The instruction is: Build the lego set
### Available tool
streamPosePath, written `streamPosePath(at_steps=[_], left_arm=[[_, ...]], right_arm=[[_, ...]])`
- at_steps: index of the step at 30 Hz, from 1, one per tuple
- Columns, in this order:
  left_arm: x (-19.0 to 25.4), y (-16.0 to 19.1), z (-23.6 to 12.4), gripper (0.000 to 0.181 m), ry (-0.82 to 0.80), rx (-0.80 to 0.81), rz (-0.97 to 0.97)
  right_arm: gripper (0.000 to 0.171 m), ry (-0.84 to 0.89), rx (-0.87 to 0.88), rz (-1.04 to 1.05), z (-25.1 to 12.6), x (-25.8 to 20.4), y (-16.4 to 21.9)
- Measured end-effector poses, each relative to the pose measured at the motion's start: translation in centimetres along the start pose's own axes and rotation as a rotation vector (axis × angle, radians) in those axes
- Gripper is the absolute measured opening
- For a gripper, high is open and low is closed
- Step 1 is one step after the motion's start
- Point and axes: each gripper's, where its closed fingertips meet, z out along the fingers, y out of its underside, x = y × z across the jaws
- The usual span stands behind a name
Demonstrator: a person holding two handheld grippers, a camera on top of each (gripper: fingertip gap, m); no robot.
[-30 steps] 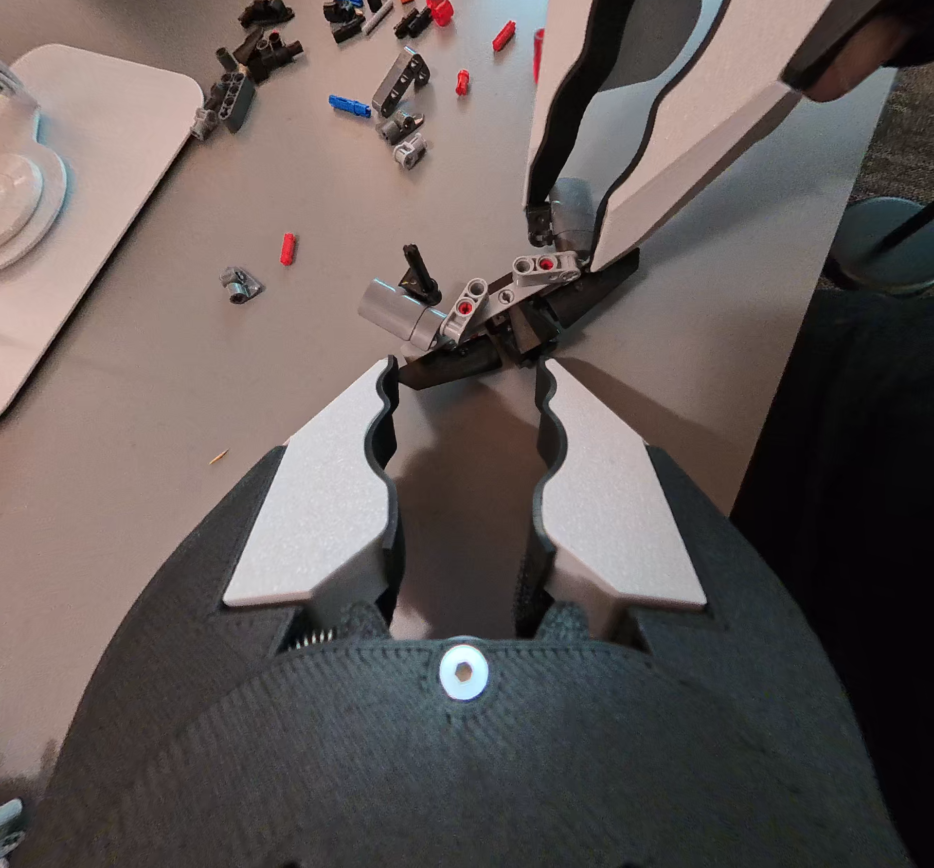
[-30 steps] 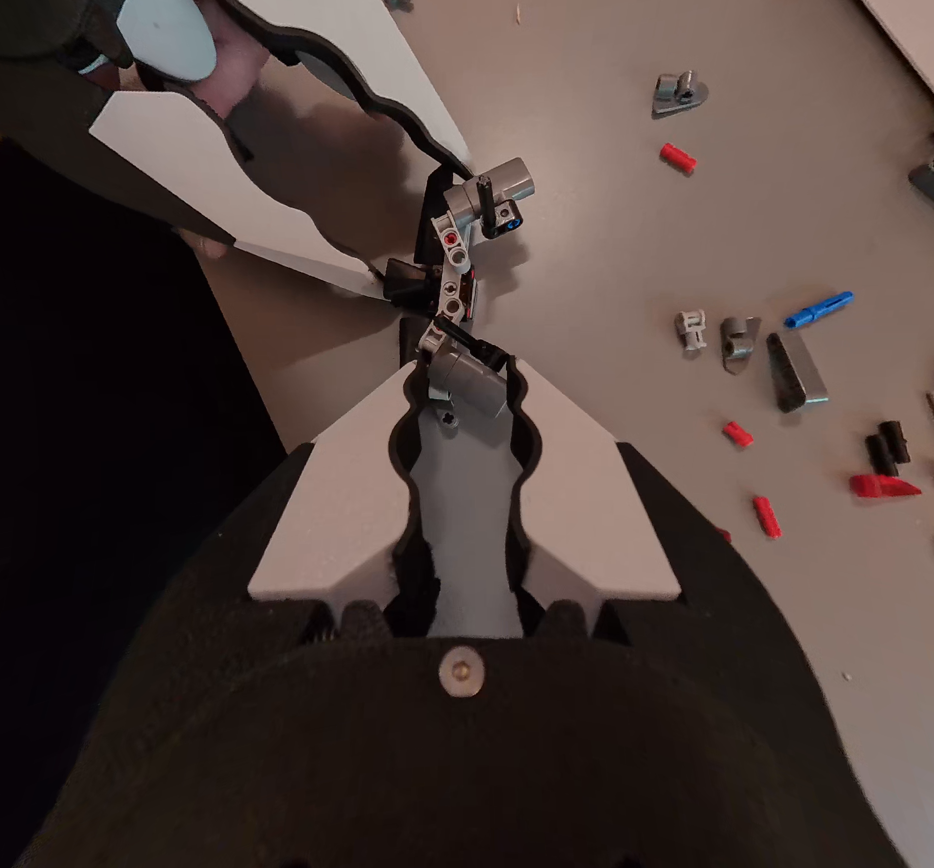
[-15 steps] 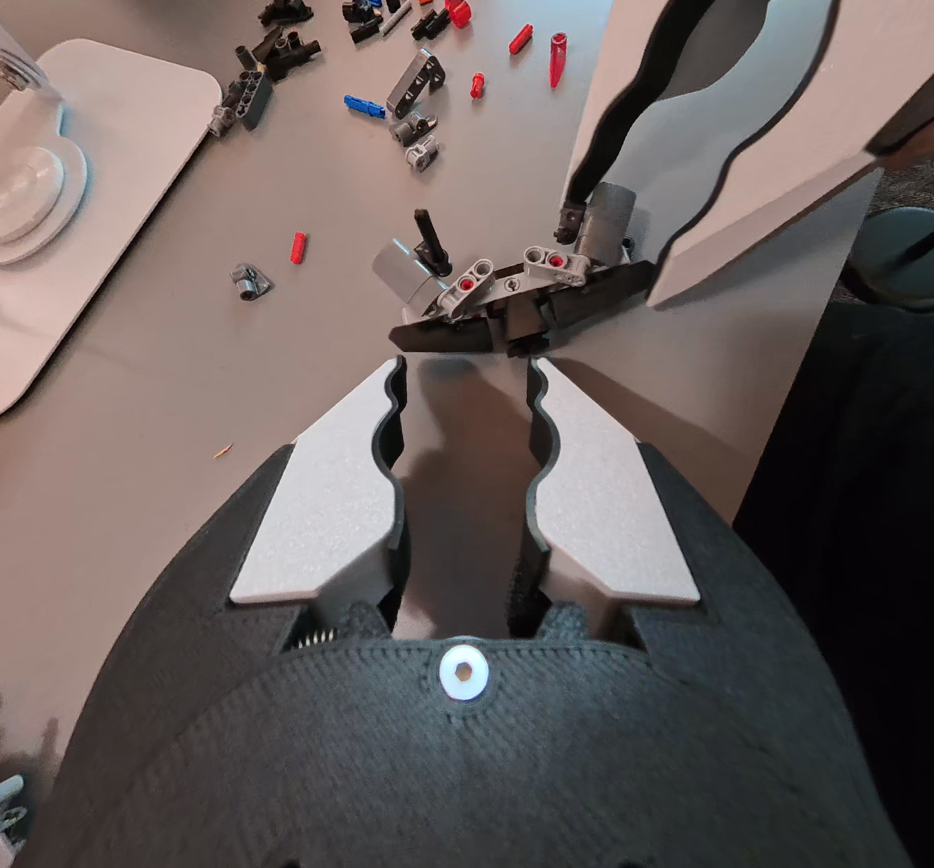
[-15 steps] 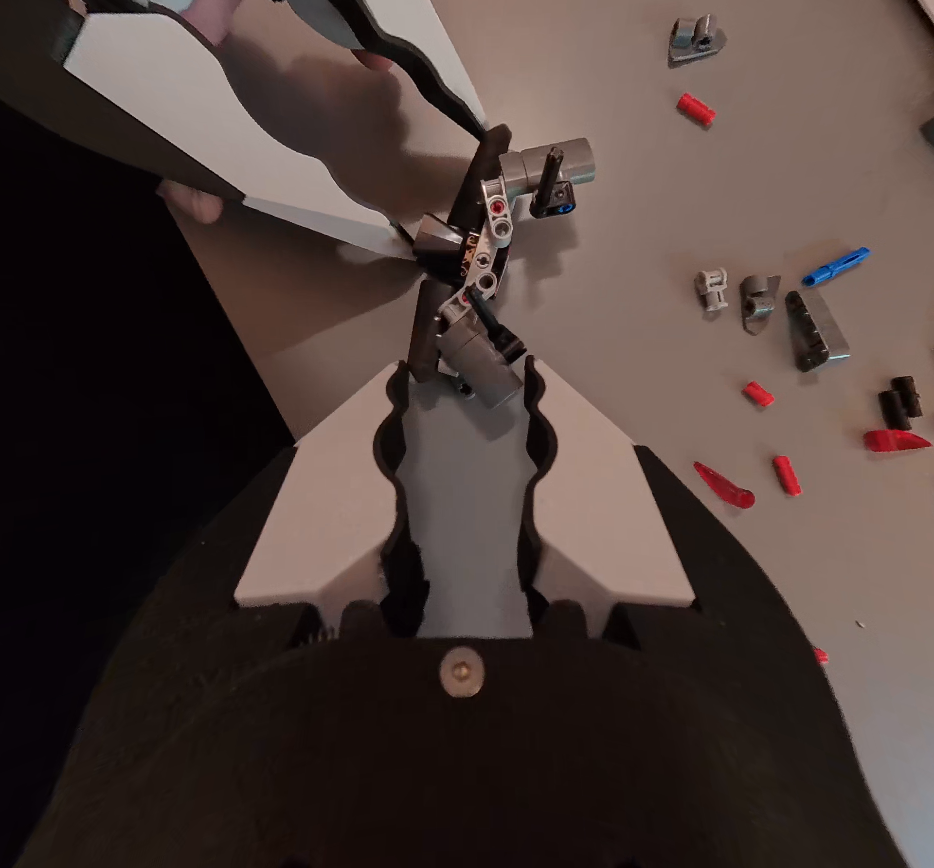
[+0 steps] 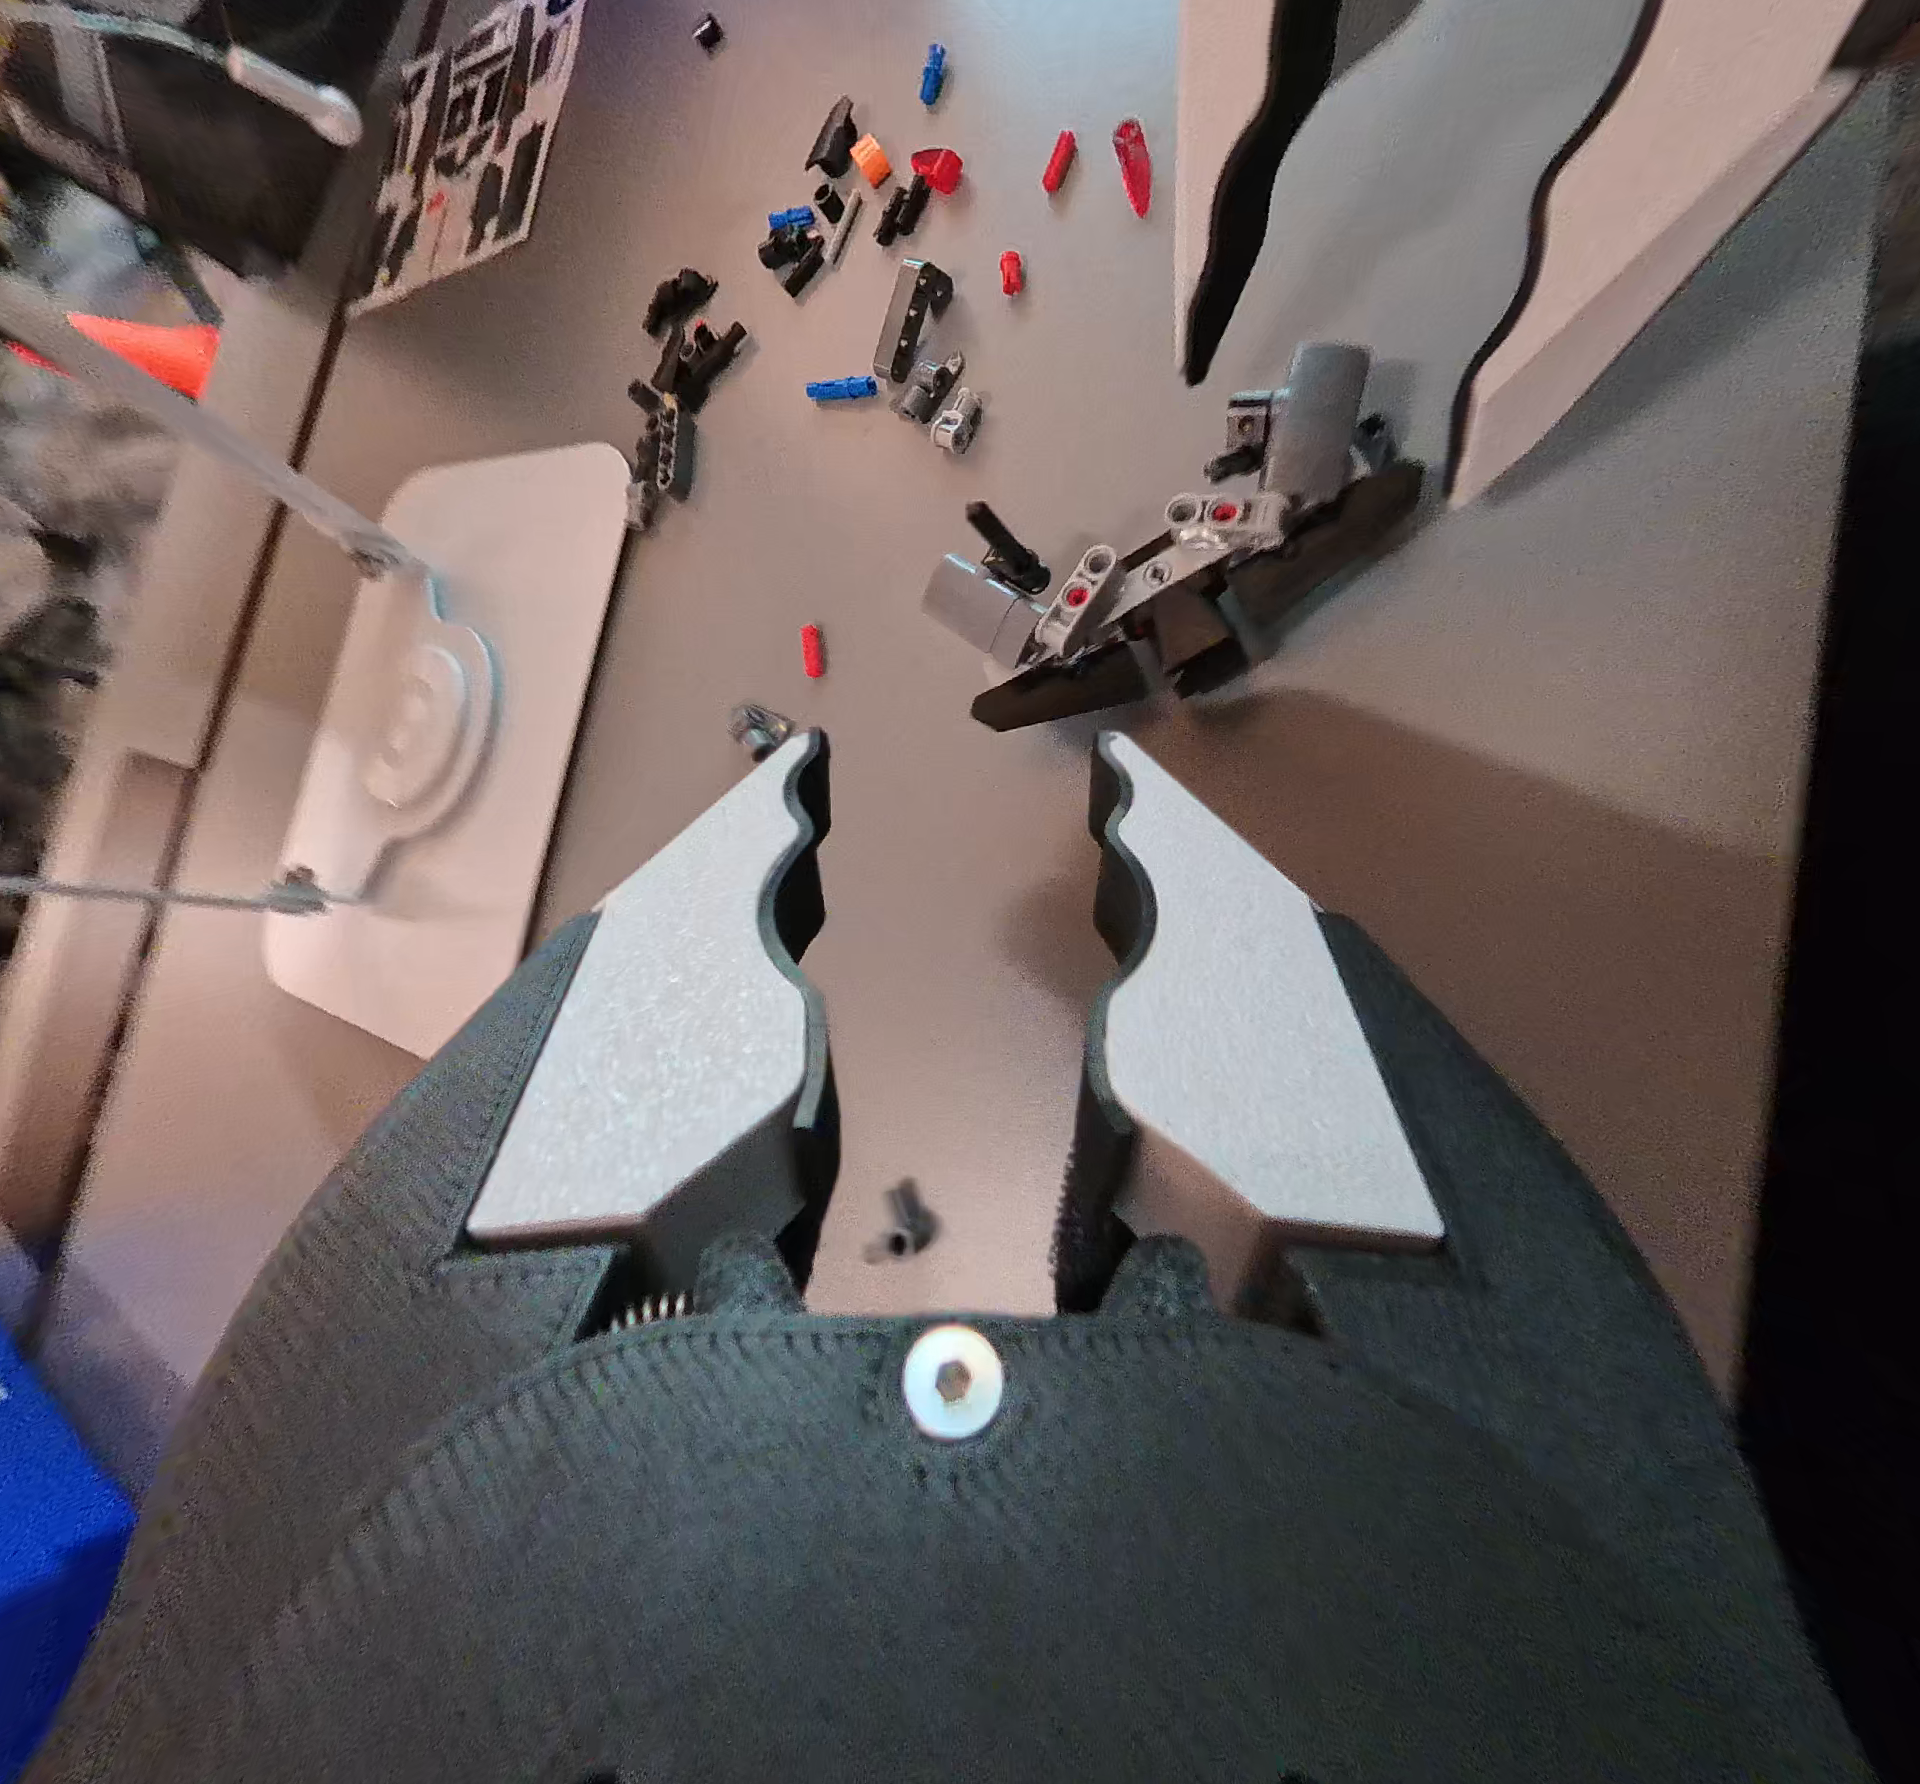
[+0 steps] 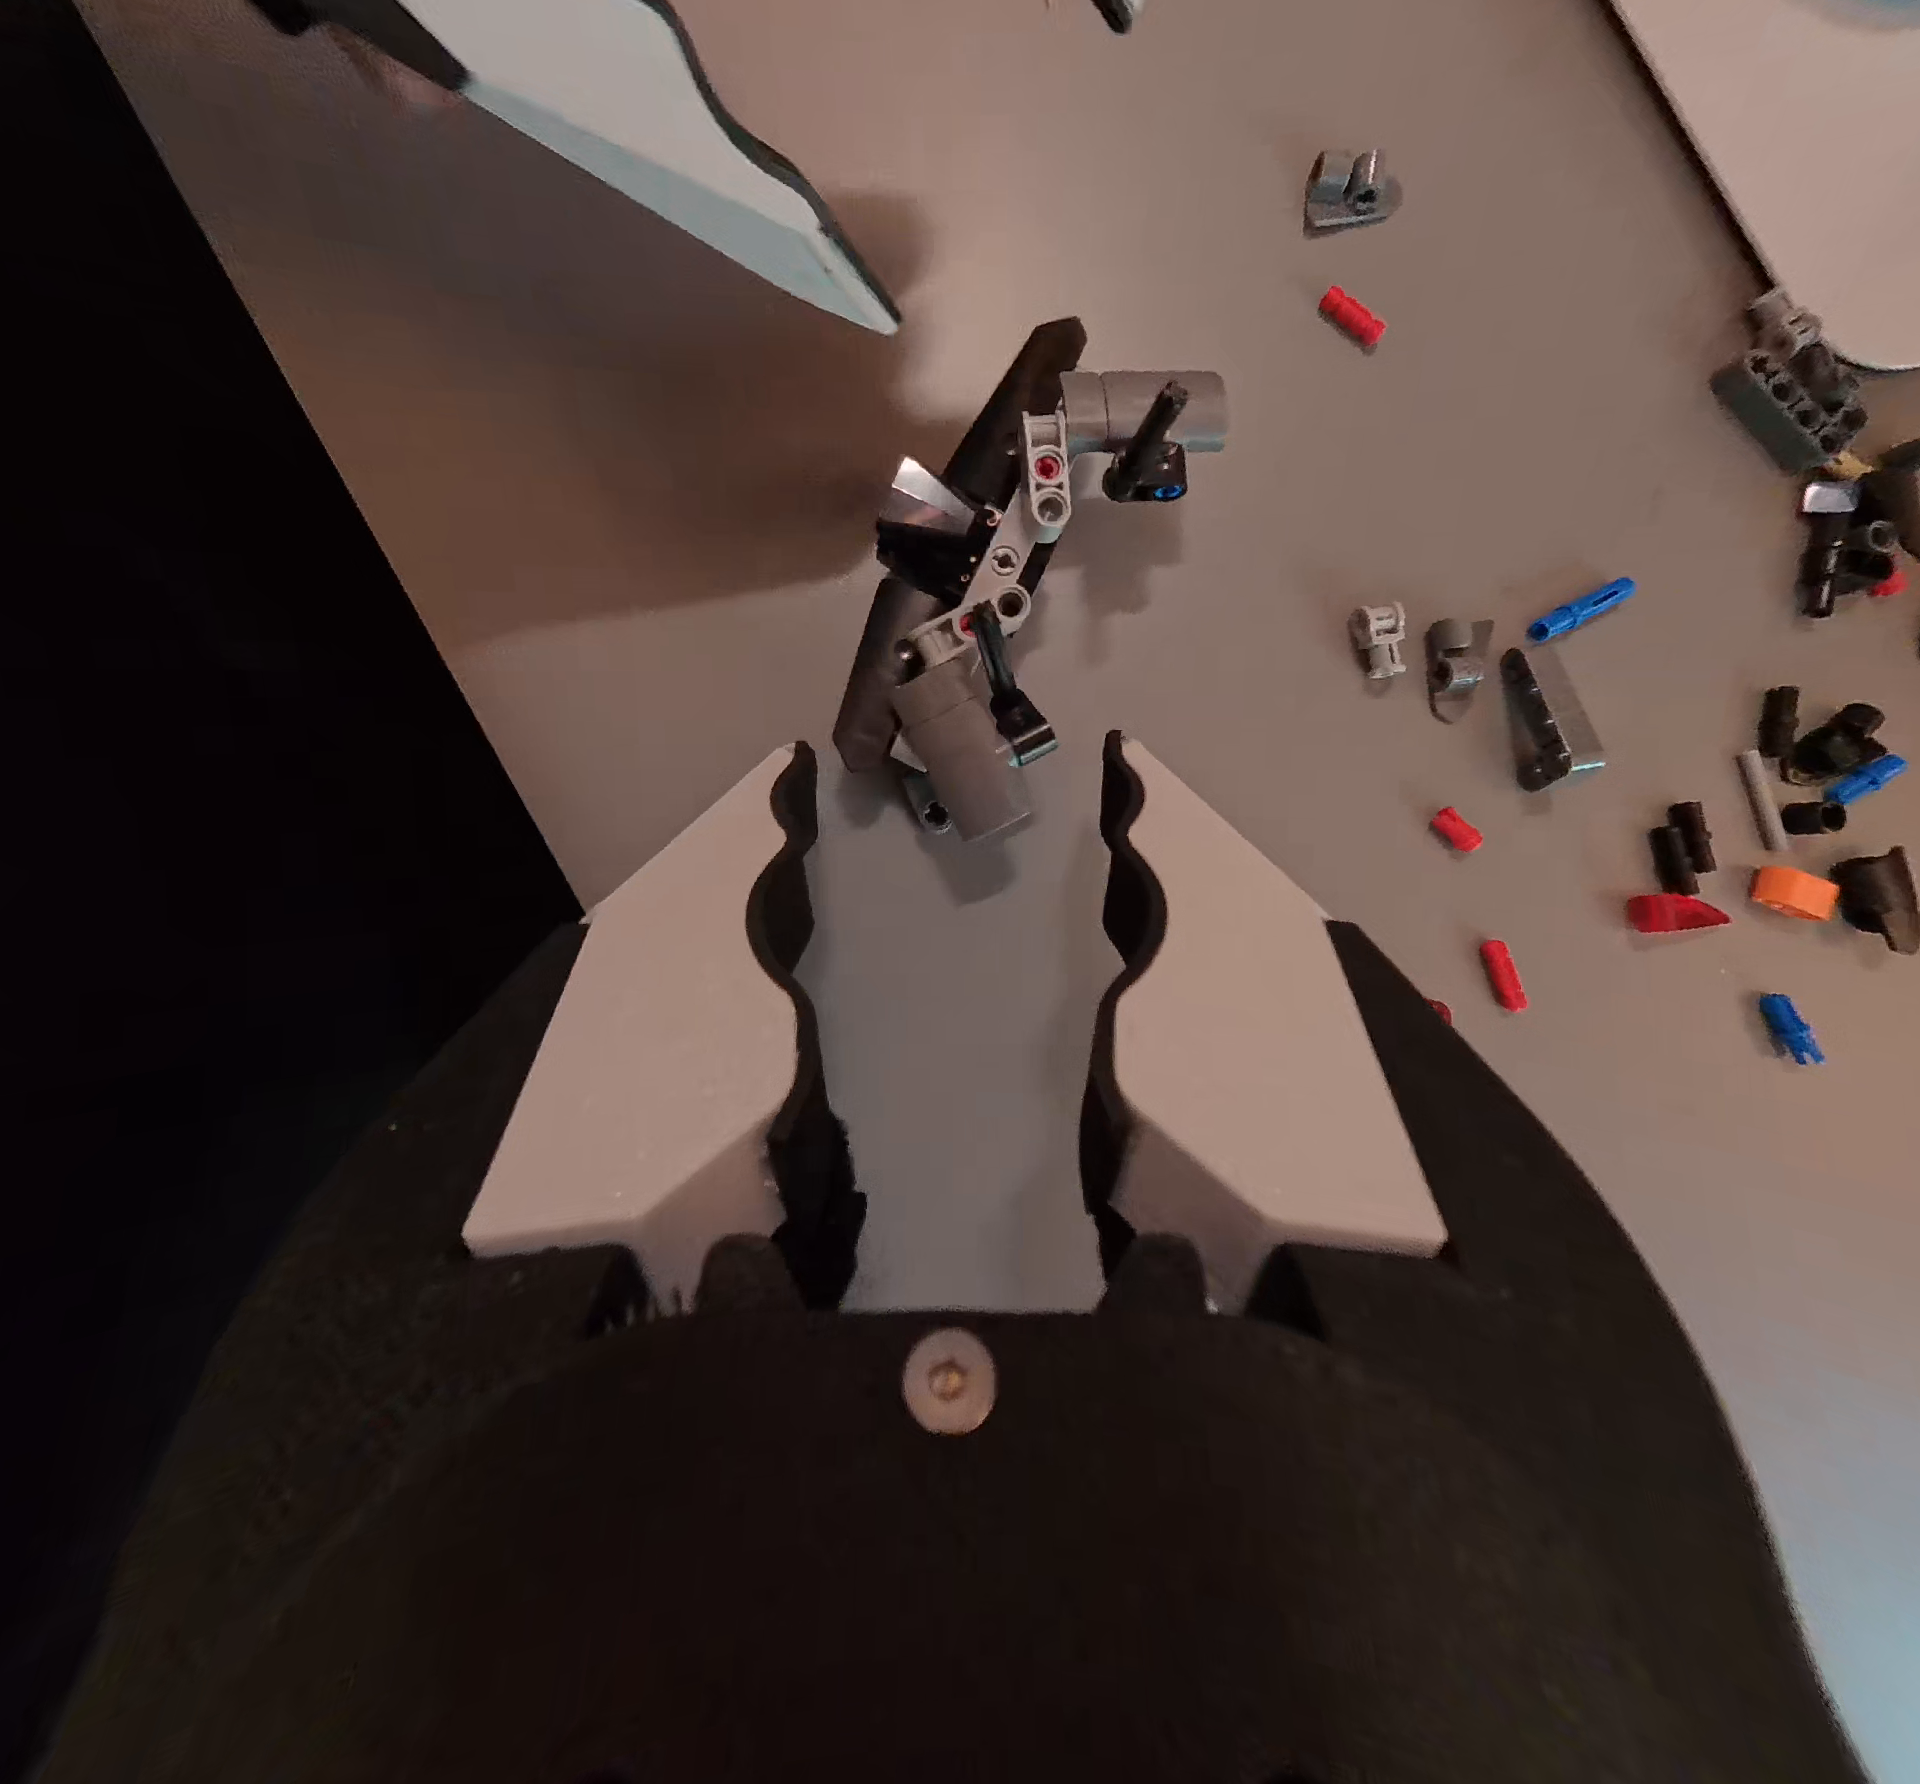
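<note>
The part-built lego model [image 5: 1174, 591], a black base with grey beams, red pins and two grey cylinders, lies on the grey table near its edge. It also shows in the right wrist view [image 6: 987, 571]. My left gripper [image 5: 961, 758] is open and empty, held above the table just short of the model. My right gripper [image 6: 956, 758] is open and empty, its tips on either side of the model's near grey cylinder without touching it. The right gripper's fingers [image 5: 1642, 207] hover beyond the model. The left gripper's fingers [image 6: 623, 93] show at the top.
Several loose red, blue, black and grey pieces [image 5: 883, 280] lie scattered farther out, and also show in the right wrist view [image 6: 1558, 695]. A small black piece [image 5: 904, 1215] lies under my left gripper. A white tray [image 5: 468, 695] and a sticker sheet [image 5: 478, 124] sit at the left. The table edge [image 5: 1808, 591] runs close by.
My right gripper opened and let go of the model's grey cylinder. Both grippers pulled back and up. The model now rests on the table.
</note>
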Motion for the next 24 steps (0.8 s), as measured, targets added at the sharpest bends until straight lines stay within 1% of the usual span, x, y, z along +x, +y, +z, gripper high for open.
streamPosePath(at_steps=[3,5,7,9,10,13,18,22,24], left_arm=[[0.3,0.1,0.8,0.042,-0.009,0.030,0.158],[0.3,0.4,1.6,0.042,-0.055,0.024,0.258],[0.5,0.2,2.1,0.037,-0.089,0.042,0.335],[0.6,0.4,2.6,0.035,-0.104,0.034,0.354],[0.7,0.3,2.7,0.033,-0.103,0.045,0.347],[0.7,0.2,2.9,0.028,-0.111,0.060,0.324],[1.4,0.1,3.2,0.025,-0.124,0.080,0.336],[1.6,0.2,3.5,0.024,-0.112,0.074,0.362],[1.7,0.2,3.7,0.020,-0.102,0.071,0.369]], right_arm=[[0.053,0.007,0.011,0.019,0.1,-0.4,-0.1],[0.052,0.012,0.025,0.030,0.6,-0.5,-0.1],[0.052,0.038,0.067,0.024,0.8,-0.2,-0.7],[0.053,0.063,0.101,0.003,0.9,0.1,-1.3],[0.050,0.067,0.112,-0.013,1.0,0.2,-1.5],[0.047,0.030,0.152,-0.018,1.4,-0.2,-2.3],[0.039,-0.016,0.152,-0.009,2.5,-0.4,-2.0],[0.038,-0.017,0.161,-0.014,2.7,-0.3,-2.0],[0.038,-0.023,0.164,-0.002,2.7,-0.2,-2.0]])
